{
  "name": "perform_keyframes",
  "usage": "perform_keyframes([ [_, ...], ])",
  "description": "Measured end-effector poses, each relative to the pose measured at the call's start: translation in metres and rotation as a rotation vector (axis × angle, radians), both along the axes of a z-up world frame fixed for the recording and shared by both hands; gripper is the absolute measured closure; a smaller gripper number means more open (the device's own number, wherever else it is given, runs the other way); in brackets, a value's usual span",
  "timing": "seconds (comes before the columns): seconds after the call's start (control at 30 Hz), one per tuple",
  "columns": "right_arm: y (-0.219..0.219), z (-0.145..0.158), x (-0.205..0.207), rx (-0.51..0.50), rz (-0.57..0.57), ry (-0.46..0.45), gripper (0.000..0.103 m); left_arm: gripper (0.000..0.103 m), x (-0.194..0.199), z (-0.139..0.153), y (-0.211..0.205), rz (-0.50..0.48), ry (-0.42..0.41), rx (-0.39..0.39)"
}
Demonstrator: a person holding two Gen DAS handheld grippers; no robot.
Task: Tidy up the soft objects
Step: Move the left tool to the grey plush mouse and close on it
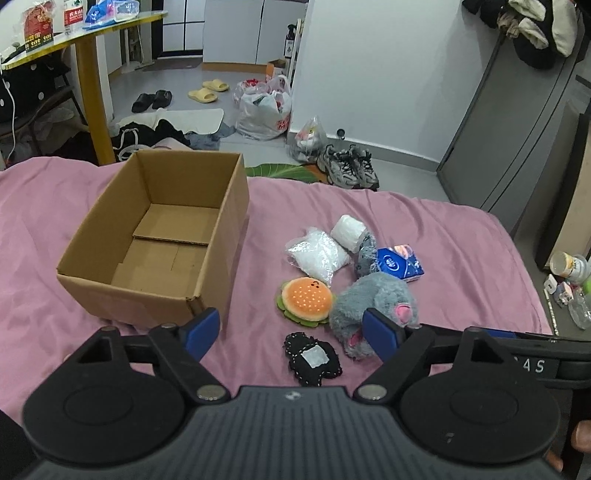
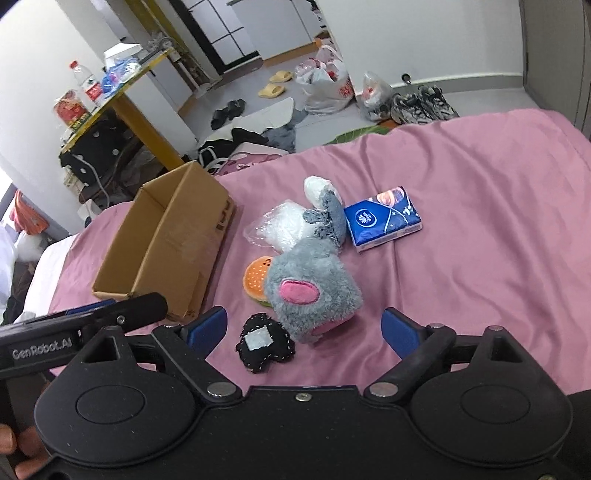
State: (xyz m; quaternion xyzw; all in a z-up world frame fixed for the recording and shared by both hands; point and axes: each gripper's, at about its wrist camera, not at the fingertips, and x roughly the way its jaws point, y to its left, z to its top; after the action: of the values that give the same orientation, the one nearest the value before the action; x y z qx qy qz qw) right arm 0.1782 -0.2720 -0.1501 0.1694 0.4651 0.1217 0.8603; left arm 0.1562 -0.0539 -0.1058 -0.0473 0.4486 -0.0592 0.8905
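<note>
Nothing packed yet: box (image 1: 155, 236) empty at left, toys (image 1: 373, 306) piled right of it. Left gripper (image 1: 291, 332) and right gripper (image 2: 304, 328) both wide, holding nothing.

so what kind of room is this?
Likely a lived-in bedroom: the work surface is a bed with a pink sheet, slippers and sneakers lie on the floor, clothes hang on a cabinet.

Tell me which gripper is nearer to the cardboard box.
Left. The left gripper hovers open just off the cardboard box's near corner; the right gripper sits farther over, open above the black plush and gray plush.
</note>
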Motion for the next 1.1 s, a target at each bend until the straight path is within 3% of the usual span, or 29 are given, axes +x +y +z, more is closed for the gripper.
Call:
perform_keyframes([
  [0.43,0.002,-0.025,0.032,0.013,-0.091,0.049,0.016,0.019,0.030,-0.015,0.004,0.033,0.033,0.028],
  [0.67,-0.016,-0.033,0.036,0.084,-0.165,0.076,0.035,0.019,0.042,-0.023,-0.013,-0.028,0.049,0.048],
  [0.8,-0.024,-0.035,0.037,0.100,-0.217,0.081,0.039,0.019,0.049,-0.028,-0.024,-0.054,0.062,0.061],
  [0.97,-0.047,-0.036,0.036,0.125,-0.362,0.072,0.047,0.019,0.057,-0.035,-0.036,-0.067,0.079,0.080],
  [1.1,-0.056,-0.041,0.035,0.189,-0.389,0.070,0.046,0.029,0.061,-0.042,-0.048,-0.089,0.093,0.070],
])
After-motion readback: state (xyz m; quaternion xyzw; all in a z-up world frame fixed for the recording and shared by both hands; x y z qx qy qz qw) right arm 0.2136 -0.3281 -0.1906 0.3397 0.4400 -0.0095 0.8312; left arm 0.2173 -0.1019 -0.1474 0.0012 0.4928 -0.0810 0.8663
